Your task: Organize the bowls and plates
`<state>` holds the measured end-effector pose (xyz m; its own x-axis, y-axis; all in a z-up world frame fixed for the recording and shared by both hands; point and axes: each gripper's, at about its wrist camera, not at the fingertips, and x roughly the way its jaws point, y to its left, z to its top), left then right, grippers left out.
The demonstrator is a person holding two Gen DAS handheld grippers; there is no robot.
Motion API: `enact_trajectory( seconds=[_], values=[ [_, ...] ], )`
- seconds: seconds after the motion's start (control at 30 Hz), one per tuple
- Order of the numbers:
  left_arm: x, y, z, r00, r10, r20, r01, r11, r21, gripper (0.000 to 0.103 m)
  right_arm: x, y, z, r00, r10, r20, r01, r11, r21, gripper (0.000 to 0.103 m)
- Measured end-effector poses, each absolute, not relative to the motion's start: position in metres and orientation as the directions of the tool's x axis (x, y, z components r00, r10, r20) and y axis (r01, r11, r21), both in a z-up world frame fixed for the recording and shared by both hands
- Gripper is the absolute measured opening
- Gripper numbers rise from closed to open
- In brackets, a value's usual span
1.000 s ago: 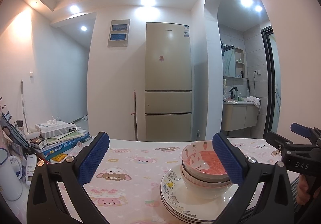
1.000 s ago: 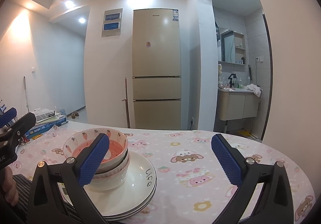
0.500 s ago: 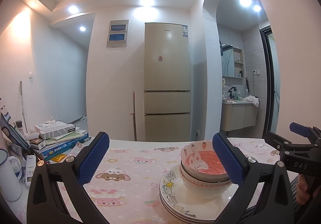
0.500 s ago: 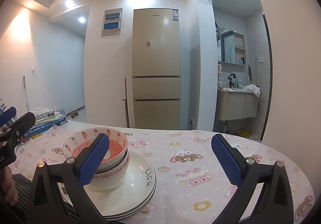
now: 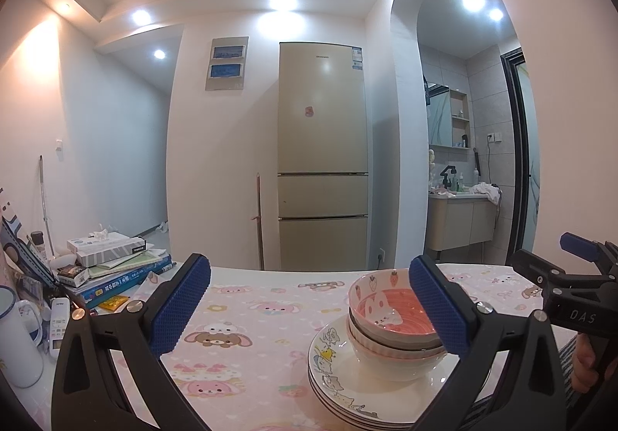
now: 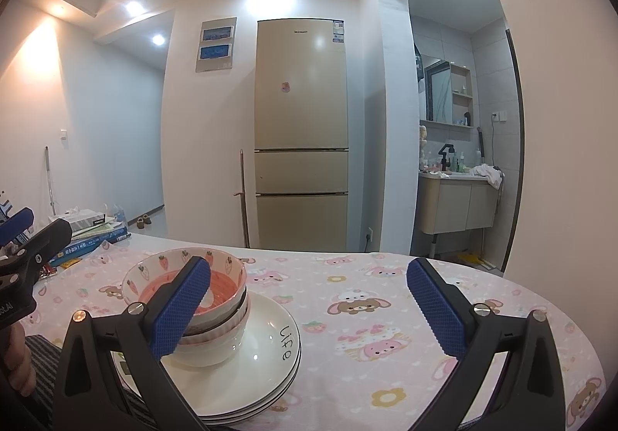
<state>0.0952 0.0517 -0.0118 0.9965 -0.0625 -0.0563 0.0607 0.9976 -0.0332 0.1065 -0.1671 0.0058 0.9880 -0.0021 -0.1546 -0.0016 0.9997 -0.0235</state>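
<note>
Here our right pad [image 5: 436, 309] covers part of the bowls [image 5: 390, 319], nested on the plates [image 5: 340, 384]; the plates' near edge is cut off. We hold the left tongs [image 5: 309, 309] spread and level, bowls at their right; the right tongs [image 6: 307, 309] likewise gape, bowls behind their left pad [image 6: 181, 307], on the table [image 6: 367, 334].
</note>
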Motion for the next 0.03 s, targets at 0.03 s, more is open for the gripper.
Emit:
enact_trajectory(
  seconds=[0.03],
  values=[
    [0.0954, 0.0518, -0.0118, 0.996, -0.063, -0.057, 0.061, 0.998, -0.034, 0.103, 0.1063, -0.1684, 0.0062, 0.988, 0.000, -0.153, -0.003, 1.000, -0.020, 0.103]
  ],
)
